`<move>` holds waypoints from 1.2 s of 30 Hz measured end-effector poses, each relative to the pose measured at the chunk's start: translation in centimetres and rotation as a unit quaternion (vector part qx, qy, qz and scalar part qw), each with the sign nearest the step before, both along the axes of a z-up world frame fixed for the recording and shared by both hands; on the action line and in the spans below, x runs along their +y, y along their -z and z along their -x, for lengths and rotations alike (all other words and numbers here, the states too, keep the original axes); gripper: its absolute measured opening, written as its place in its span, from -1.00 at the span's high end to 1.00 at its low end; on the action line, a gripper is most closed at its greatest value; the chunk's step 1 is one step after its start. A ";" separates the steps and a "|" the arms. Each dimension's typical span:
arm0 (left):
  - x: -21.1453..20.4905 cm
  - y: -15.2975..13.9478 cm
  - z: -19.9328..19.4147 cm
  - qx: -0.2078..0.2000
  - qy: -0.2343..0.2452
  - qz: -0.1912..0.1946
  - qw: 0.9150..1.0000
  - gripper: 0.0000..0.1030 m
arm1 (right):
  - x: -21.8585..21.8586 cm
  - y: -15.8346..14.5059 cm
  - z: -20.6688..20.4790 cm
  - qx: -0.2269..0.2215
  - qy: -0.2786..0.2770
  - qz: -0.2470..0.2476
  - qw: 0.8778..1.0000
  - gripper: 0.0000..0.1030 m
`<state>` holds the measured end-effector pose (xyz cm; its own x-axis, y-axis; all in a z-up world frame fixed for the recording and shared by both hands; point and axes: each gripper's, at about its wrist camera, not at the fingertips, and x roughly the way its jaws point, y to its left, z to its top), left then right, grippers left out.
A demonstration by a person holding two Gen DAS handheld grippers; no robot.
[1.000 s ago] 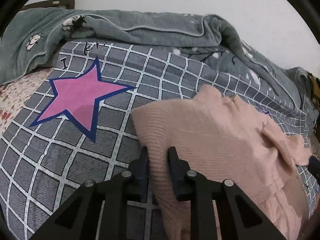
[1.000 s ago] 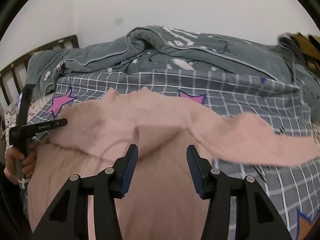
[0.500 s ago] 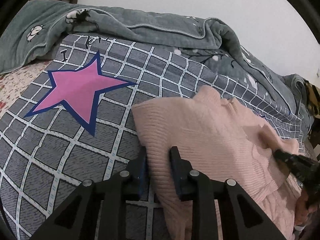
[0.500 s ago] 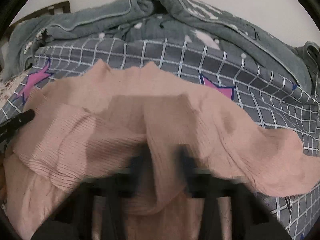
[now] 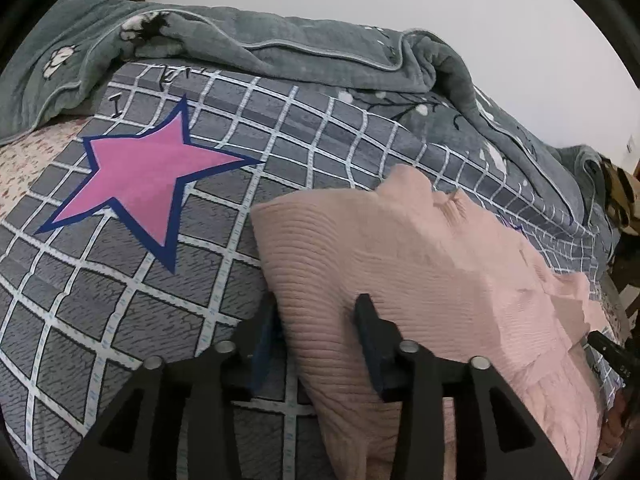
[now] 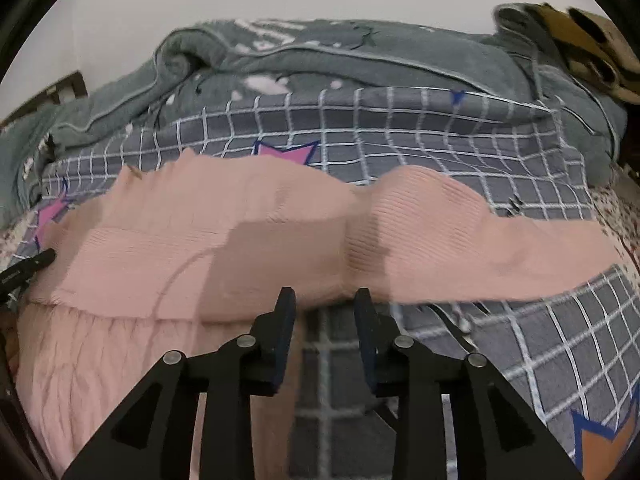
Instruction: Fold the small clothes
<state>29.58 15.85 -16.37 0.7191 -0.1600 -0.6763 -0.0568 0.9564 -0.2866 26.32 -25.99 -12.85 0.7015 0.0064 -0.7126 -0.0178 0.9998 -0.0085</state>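
Note:
A pink ribbed knit garment (image 5: 400, 264) lies on a grey checked bedspread (image 5: 140, 304). My left gripper (image 5: 318, 308) is open, its fingers astride the garment's left edge fold. In the right wrist view the same garment (image 6: 224, 240) lies folded over, with one sleeve (image 6: 460, 240) stretched out to the right. My right gripper (image 6: 325, 300) is open and empty at the near edge of the folded part. The other gripper's tip (image 6: 28, 270) shows at the garment's left edge.
A grey-green blanket (image 5: 280, 52) is bunched along the back of the bed, also in the right wrist view (image 6: 360, 56). Pink stars (image 5: 148, 184) mark the bedspread. A leopard-print item (image 6: 584, 44) lies at the far right. A wooden headboard (image 6: 52, 92) is at the left.
My left gripper has opened from nearly shut on the garment's edge. My right gripper moved in over the garment, then drew back to its near edge, open; the sleeve lies flatter now.

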 end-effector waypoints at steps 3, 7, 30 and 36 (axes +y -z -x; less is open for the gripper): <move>-1.2 -0.4 -0.5 0.010 0.011 -0.030 0.999 -0.08 | -1.0 0.1 0.8 -0.002 0.000 -0.007 1.000 0.41; 0.1 -1.4 -1.0 -0.001 -0.023 -0.024 0.999 0.69 | -2.2 0.2 0.8 -0.004 0.013 0.003 1.000 0.41; 1.3 -1.5 9.7 0.008 -0.096 -0.064 0.993 -0.26 | -0.4 -1.5 5.6 -0.040 -0.028 -0.011 0.999 0.18; 0.3 -3.5 13.9 0.006 -0.106 -0.064 0.992 -0.27 | -1.7 -2.4 6.8 -0.037 -0.023 -0.058 0.997 0.18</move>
<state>15.70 16.17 -12.88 0.7198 0.0820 -0.6894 -0.2631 0.9512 -0.1615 19.49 -27.72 -10.45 0.7489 0.1191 -0.6519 -0.0679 0.9923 0.1032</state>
